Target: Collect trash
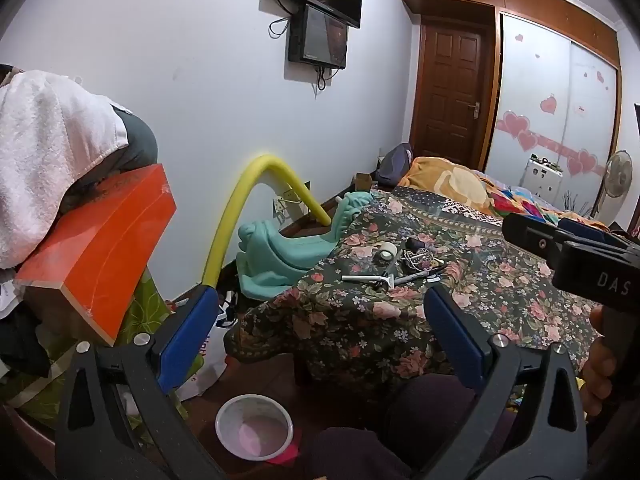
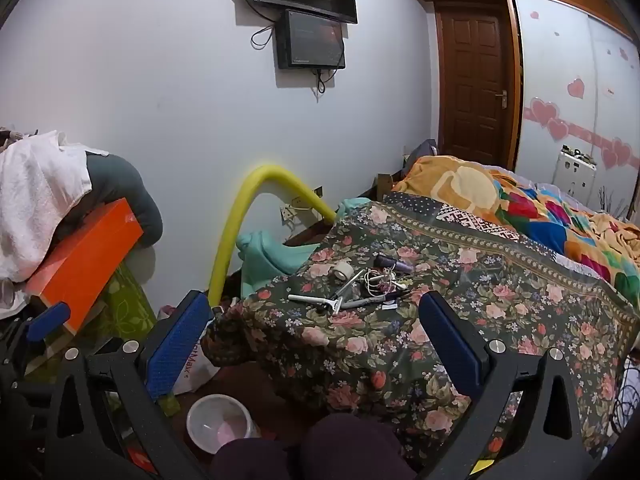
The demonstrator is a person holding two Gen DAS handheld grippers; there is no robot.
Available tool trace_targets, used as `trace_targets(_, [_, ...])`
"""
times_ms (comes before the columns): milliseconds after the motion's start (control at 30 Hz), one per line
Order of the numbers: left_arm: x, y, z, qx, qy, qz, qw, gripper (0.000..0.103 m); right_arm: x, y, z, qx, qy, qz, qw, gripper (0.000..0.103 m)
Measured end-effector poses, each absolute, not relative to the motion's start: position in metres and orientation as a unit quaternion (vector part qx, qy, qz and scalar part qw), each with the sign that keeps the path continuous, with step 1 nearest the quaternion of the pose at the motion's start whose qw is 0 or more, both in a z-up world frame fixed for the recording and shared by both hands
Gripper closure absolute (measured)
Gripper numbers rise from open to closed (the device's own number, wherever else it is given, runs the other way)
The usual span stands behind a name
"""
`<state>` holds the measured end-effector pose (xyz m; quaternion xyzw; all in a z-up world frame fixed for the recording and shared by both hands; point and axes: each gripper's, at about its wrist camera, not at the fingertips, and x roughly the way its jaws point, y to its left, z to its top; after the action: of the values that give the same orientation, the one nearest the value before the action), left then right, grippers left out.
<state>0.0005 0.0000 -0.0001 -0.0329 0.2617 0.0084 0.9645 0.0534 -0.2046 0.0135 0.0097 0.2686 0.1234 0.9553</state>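
Note:
Small items lie in a cluster on the floral-covered table (image 1: 360, 320): a white razor (image 1: 370, 279), a tape roll (image 1: 387, 251), tangled earphones (image 1: 418, 258) and a dark pen (image 1: 420, 274). The same cluster shows in the right wrist view, with the razor (image 2: 320, 300) and the tape roll (image 2: 343, 270). A white bin (image 1: 254, 426) stands on the floor below the table's near edge; it also shows in the right wrist view (image 2: 220, 426). My left gripper (image 1: 320, 312) is open and empty, above the bin. My right gripper (image 2: 316, 312) is open and empty, short of the cluster.
An orange box (image 1: 100, 248) under a white towel (image 1: 44, 144) sits on a pile at the left. A yellow foam tube (image 1: 248, 200) and a teal cloth (image 1: 280, 248) lie by the wall. A bed with a colourful blanket (image 2: 520, 208) is behind the table. A white plastic bag (image 2: 196, 364) lies on the floor.

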Motion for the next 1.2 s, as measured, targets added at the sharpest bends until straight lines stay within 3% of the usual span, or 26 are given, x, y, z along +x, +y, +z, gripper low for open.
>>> trace_targets(1200, [0.008,0.006,-0.011,-0.040,0.263,0.013,0.964,0.000,0.068,-0.185,0.012,-0.025,0.291,0.127,0.948,0.000])
